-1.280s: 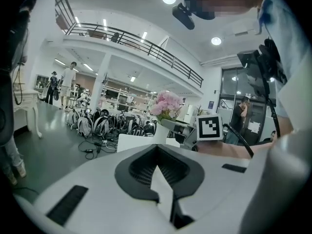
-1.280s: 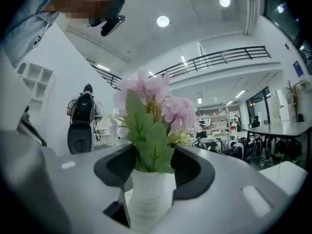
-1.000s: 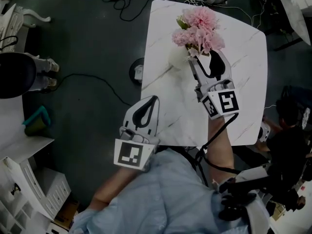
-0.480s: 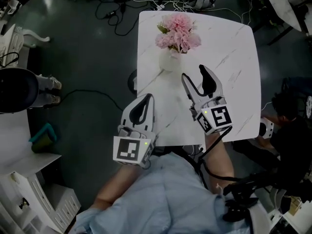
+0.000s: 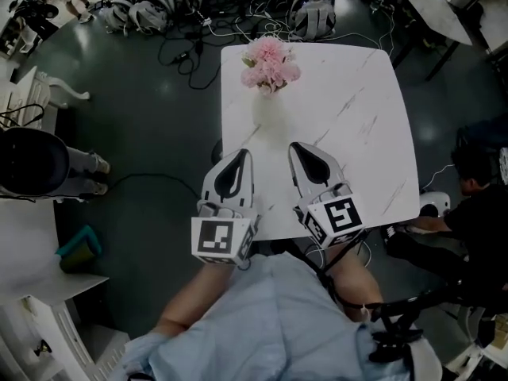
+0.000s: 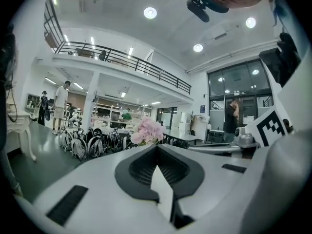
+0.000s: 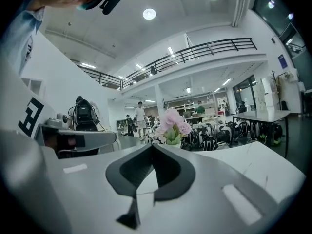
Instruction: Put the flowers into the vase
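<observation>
The pink flowers (image 5: 270, 60) stand upright in a white vase (image 5: 267, 103) near the far left edge of the white marble table (image 5: 357, 133). My right gripper (image 5: 296, 148) is shut and empty, pulled back over the table's near part, well short of the vase. Beside it, my left gripper (image 5: 240, 155) hovers at the table's near left edge, also shut with nothing in it. The flowers (image 6: 147, 130) show just past the closed tips in the left gripper view. They appear again as flowers (image 7: 171, 123) straight ahead in the right gripper view.
Several backpacks (image 5: 163, 2) and cables (image 5: 190, 50) lie on the dark floor beyond the table. A person (image 5: 476, 213) sits at the right. At the left are a black round chair (image 5: 28, 161), someone's legs (image 5: 83, 173) and white furniture (image 5: 36, 284).
My right gripper has let go of the flowers, drawn back from the vase toward the table's near edge and shut. The flowers stay in the vase. My left gripper rose a little.
</observation>
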### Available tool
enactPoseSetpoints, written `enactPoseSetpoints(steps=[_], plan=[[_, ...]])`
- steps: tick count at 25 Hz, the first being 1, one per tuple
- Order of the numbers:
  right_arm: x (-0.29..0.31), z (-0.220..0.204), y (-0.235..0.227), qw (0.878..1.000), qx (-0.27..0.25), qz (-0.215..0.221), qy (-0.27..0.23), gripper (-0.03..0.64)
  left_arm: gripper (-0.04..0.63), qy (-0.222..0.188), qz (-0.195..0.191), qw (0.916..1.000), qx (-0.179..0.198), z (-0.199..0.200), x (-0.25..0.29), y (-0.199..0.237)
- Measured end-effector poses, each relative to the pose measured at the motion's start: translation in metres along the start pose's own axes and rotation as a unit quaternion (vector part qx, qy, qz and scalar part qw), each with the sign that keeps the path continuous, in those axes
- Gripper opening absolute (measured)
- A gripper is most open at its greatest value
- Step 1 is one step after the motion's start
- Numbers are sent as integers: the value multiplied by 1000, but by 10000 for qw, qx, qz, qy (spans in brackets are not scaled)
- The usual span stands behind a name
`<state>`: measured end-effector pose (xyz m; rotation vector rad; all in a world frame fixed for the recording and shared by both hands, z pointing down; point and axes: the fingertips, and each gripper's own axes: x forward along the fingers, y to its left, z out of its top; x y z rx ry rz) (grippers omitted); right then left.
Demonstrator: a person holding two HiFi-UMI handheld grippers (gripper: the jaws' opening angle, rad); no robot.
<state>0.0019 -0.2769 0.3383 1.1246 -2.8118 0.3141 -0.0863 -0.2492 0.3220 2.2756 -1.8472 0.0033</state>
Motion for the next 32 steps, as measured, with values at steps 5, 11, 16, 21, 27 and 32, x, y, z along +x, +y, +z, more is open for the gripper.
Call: enactPoseSetpoints(steps=[5,11,16,21,27,32], plan=[[-10,5,8,10000,11,-35,-37,2,5,-125,-25,9998,120,11,-9,-8],[-10,13,15,9998,-119,32,-141,0,5,-240,14,9996,175,20,-15,-8],[-9,13,22,9998,-91,85,-122,0,5,-248,40,9996,150,20,-20,-6],[-7,12,25,9998,-80,140,-87,0,5,-232,45,9996,129,20,-20,-5],[-6,11,25,9998,-102,172,-45,0,5,-193,8,9998,99,19,-19,-6],[1,5,21,9999,-44,148,-29,0,5,-174,-21,9998,86,16,-13,-3]])
